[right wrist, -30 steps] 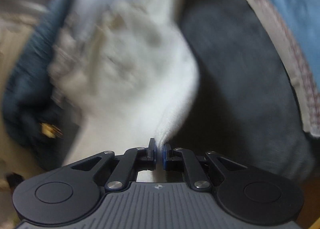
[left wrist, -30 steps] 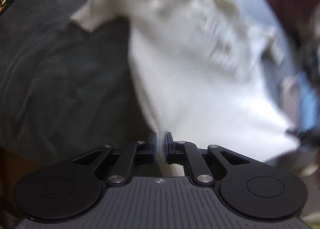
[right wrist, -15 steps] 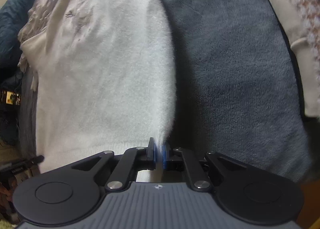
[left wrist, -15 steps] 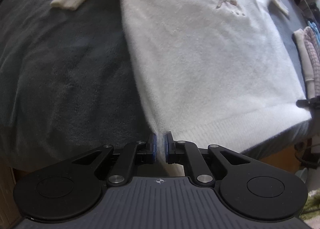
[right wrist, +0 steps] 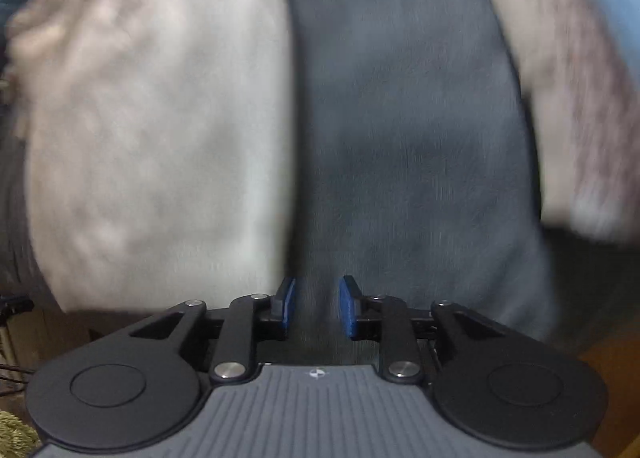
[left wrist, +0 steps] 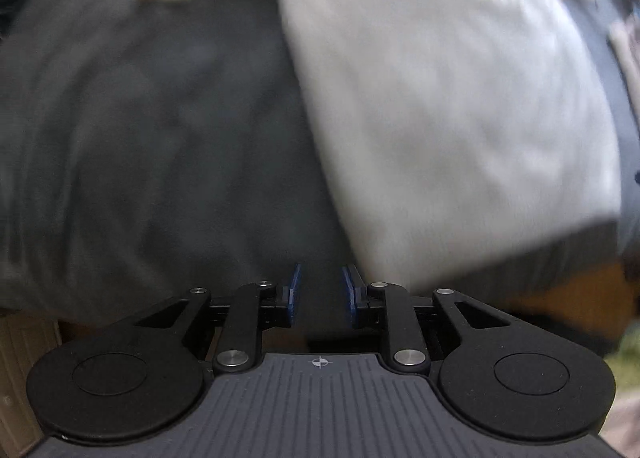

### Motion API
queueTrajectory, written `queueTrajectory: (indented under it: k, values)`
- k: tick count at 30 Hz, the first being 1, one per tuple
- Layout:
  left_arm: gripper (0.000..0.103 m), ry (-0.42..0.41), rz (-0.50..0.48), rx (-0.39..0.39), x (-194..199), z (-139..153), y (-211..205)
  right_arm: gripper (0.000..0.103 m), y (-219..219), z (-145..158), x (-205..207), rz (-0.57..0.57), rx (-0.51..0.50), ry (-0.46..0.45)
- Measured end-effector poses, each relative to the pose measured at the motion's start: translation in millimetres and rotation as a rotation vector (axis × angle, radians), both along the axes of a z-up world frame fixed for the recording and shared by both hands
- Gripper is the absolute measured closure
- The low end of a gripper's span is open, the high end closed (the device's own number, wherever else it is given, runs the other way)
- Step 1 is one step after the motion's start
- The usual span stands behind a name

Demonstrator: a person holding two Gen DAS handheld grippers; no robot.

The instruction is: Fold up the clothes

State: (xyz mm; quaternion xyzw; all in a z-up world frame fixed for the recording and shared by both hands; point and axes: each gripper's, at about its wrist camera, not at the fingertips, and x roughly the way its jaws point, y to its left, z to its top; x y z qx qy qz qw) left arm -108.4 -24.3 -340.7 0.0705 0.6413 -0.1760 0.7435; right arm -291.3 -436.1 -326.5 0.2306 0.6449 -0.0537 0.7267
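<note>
A white fuzzy sweater (left wrist: 460, 105) lies spread flat on a dark grey blanket (left wrist: 140, 145). In the left wrist view its left side edge runs down to just right of my left gripper (left wrist: 320, 290), whose jaws are opening with only blanket between the blue pads. In the right wrist view the sweater (right wrist: 160, 137) fills the left half and its right edge ends just left of my right gripper (right wrist: 318, 298), also opening with nothing between its pads. Both views are blurred.
A pale patterned garment (right wrist: 580, 97) lies along the right of the blanket (right wrist: 400, 137) in the right wrist view. The bed's near edge drops off just beyond both grippers, with an orange-brown floor (left wrist: 560, 290) below. More clothes lie at the far side.
Both grippers held the sweater's bottom corners and lowered it flat onto the blanket. Now both have let go, their jaws standing apart and the hem lying beside them.
</note>
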Motion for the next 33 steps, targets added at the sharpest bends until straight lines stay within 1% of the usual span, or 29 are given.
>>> queueTrajectory:
  k: [2, 3, 4, 6, 8, 10, 11, 12, 14, 15, 18, 20, 22, 24, 26, 28, 30, 31, 32, 33]
  values:
    - [0.080, -0.053, 0.010, -0.043, 15, 2, -9, 0.077, 8, 17, 17, 0.054, -0.026, -0.137]
    - [0.080, -0.070, -0.004, -0.052, 19, -1, -17, 0.077, 15, 19, 27, 0.093, -0.049, -0.189]
    - [0.080, -0.081, -0.028, -0.054, 20, -7, -26, 0.077, 23, 21, 36, 0.133, -0.069, -0.237]
    - [0.080, -0.095, -0.076, -0.043, 20, -21, -41, 0.084, 41, 14, 47, 0.229, -0.099, -0.293]
    - [0.080, -0.086, -0.127, 0.000, 12, -42, -51, 0.086, 47, 1, 45, 0.309, -0.124, -0.286]
    - [0.080, -0.057, -0.160, 0.060, 4, -64, -50, 0.090, 50, -24, 31, 0.342, -0.141, -0.189]
    - [0.079, -0.061, -0.170, 0.066, 2, -65, -47, 0.098, 46, -30, 18, 0.350, -0.152, -0.151]
    - [0.080, -0.061, -0.173, 0.063, 3, -61, -45, 0.099, 43, -30, 8, 0.365, -0.162, -0.154]
    - [0.080, -0.069, -0.160, 0.053, 9, -47, -42, 0.099, 42, -16, 10, 0.389, -0.161, -0.166]
    - [0.079, -0.092, -0.152, 0.047, 14, -38, -41, 0.096, 37, -5, 15, 0.373, -0.163, -0.208]
    - [0.079, -0.155, -0.119, 0.018, 35, -22, -41, 0.095, 24, 22, 37, 0.316, -0.177, -0.338]
    - [0.078, -0.194, -0.107, 0.011, 51, -25, -50, 0.095, 24, 24, 66, 0.301, -0.209, -0.421]
    - [0.077, -0.210, -0.096, 0.031, 67, -40, -72, 0.095, 21, 15, 93, 0.309, -0.245, -0.466]
    - [0.076, -0.180, -0.078, 0.061, 73, -59, -76, 0.095, 10, 0, 111, 0.292, -0.228, -0.466]
    - [0.075, -0.178, -0.062, 0.063, 66, -56, -75, 0.097, 4, -23, 118, 0.305, -0.246, -0.389]
    - [0.075, -0.182, -0.046, 0.058, 63, -45, -71, 0.099, 6, -36, 117, 0.315, -0.254, -0.382]
    - [0.075, -0.192, -0.027, 0.044, 65, -35, -66, 0.098, 4, -27, 120, 0.322, -0.256, -0.366]
    - [0.075, -0.206, -0.012, 0.029, 68, -30, -63, 0.096, 4, -21, 123, 0.319, -0.257, -0.366]
    - [0.074, -0.221, 0.002, 0.018, 70, -26, -61, 0.094, 4, -11, 127, 0.303, -0.252, -0.387]
    - [0.073, -0.232, 0.016, 0.012, 73, -24, -59, 0.094, 6, -4, 134, 0.290, -0.253, -0.412]
